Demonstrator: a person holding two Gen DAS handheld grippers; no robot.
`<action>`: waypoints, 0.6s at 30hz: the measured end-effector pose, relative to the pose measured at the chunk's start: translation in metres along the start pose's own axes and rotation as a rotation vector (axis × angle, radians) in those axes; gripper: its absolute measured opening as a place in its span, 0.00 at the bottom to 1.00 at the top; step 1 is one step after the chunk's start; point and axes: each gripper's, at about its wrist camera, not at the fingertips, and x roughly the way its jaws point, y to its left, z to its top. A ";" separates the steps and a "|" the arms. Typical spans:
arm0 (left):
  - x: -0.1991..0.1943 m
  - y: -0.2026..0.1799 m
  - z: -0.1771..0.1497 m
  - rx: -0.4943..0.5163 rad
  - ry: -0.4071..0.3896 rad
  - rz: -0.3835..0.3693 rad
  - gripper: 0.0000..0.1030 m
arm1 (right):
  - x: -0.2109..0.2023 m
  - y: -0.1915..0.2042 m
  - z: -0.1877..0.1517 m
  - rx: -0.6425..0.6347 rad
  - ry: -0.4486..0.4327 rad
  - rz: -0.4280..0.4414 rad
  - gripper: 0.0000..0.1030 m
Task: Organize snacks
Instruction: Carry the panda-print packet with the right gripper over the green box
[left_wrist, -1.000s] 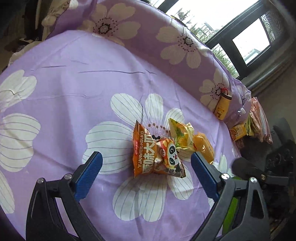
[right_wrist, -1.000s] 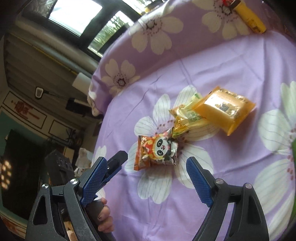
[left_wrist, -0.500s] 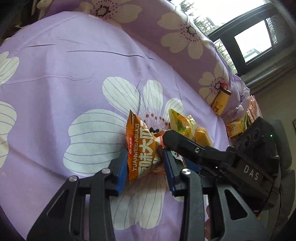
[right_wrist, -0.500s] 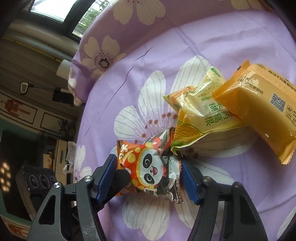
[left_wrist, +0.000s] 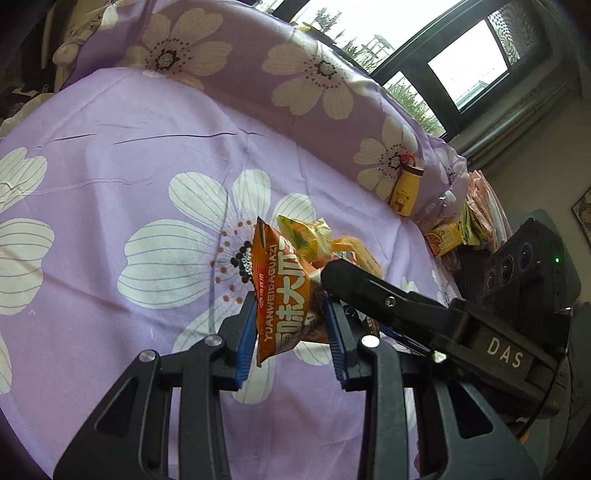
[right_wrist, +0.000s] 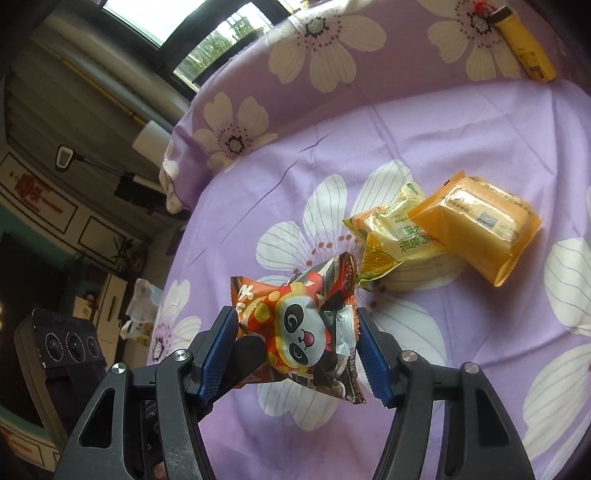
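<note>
Since a second ago both grippers have closed in: the left gripper (left_wrist: 291, 332) pinches the orange packet (left_wrist: 282, 291), the right gripper (right_wrist: 297, 347) the panda packet (right_wrist: 306, 332), both lifted off the bed (right_wrist: 480, 350). Two yellow packets (right_wrist: 443, 236) remain unsorted.

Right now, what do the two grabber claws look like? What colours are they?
Both look alike. The left gripper has black plastic arms with triangle-shaped cut-outs, silver round bolts, and ridged blue pads on its fingers. The right gripper is built the same: black frame, silver bolts, blue pads. Seen from the left camera, its body carries white letters "DAS" and a black box with round lenses and a green light.
</note>
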 end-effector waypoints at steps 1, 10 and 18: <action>-0.005 -0.004 -0.004 0.005 -0.003 -0.008 0.32 | -0.007 0.002 -0.003 -0.003 -0.008 0.000 0.64; -0.045 -0.073 -0.037 0.137 -0.028 -0.048 0.31 | -0.093 0.001 -0.037 0.020 -0.133 0.008 0.64; -0.063 -0.131 -0.066 0.232 -0.049 -0.091 0.31 | -0.164 -0.011 -0.056 0.025 -0.232 -0.026 0.64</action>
